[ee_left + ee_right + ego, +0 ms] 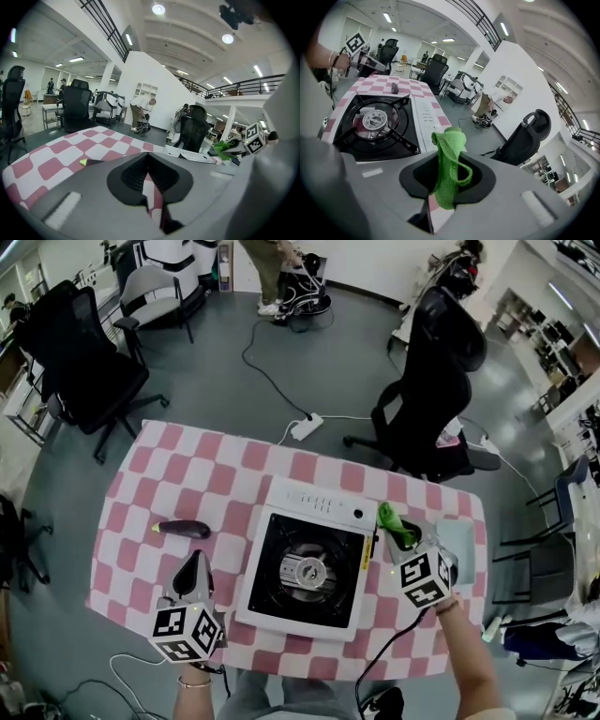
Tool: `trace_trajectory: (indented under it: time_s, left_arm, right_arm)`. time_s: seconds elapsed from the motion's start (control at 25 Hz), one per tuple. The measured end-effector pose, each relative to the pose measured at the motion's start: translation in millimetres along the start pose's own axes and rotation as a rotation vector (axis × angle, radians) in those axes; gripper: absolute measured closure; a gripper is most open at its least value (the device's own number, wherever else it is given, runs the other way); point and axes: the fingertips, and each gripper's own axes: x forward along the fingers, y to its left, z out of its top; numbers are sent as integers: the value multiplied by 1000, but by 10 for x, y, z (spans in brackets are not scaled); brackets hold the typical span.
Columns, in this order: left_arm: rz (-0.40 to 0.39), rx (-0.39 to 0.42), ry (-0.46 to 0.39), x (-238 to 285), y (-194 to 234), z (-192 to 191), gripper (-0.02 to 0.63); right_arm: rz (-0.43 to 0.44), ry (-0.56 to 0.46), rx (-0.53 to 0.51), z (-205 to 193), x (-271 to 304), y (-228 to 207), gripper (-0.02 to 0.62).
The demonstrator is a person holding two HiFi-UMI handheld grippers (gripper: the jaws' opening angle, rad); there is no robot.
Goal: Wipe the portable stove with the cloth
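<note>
The white portable stove (309,563) with its black burner top sits in the middle of the pink-checked table. My right gripper (401,538) hovers just off the stove's right edge, shut on a green cloth (394,523). In the right gripper view the cloth (449,161) hangs folded between the jaws, with the stove (377,122) to the left below. My left gripper (194,576) is to the left of the stove, above the tablecloth, shut and empty. The left gripper (149,157) view shows the stove (192,155) and cloth (228,146) off to the right.
A black tool with a yellow tip (183,529) lies on the table (141,474) left of the stove. A pale tray (461,540) sits at the table's right edge. Office chairs (431,390) and floor cables surround the table.
</note>
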Motion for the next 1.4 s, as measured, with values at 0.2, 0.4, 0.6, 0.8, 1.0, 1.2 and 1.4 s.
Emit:
trace_trajectory:
  time_s: [0.2, 0.4, 0.6, 0.8, 1.0, 1.2, 1.4]
  left_arm:
    - [9, -9, 3, 26, -15, -17, 606]
    - [27, -10, 5, 47, -18, -33, 606]
    - [41, -24, 14, 33, -36, -99, 606]
    - [53, -42, 23, 2, -46, -163, 606]
    - [65, -54, 19, -18, -36, -171, 606]
    - [71, -55, 17, -47, -38, -159, 606]
    - [70, -58, 14, -66, -29, -145, 606]
  right_arm:
    - [45, 6, -18, -34, 145, -38, 518]
    - [64, 44, -72, -128, 295, -65, 518]
    - [82, 74, -150, -170, 396, -50, 518]
    - [82, 112, -251, -183, 497, -50, 518]
    - [95, 138, -303, -227, 565, -32, 518]
    - [104, 143, -344, -223, 576, -8, 518]
    - [111, 153, -361, -225, 571, 23, 518]
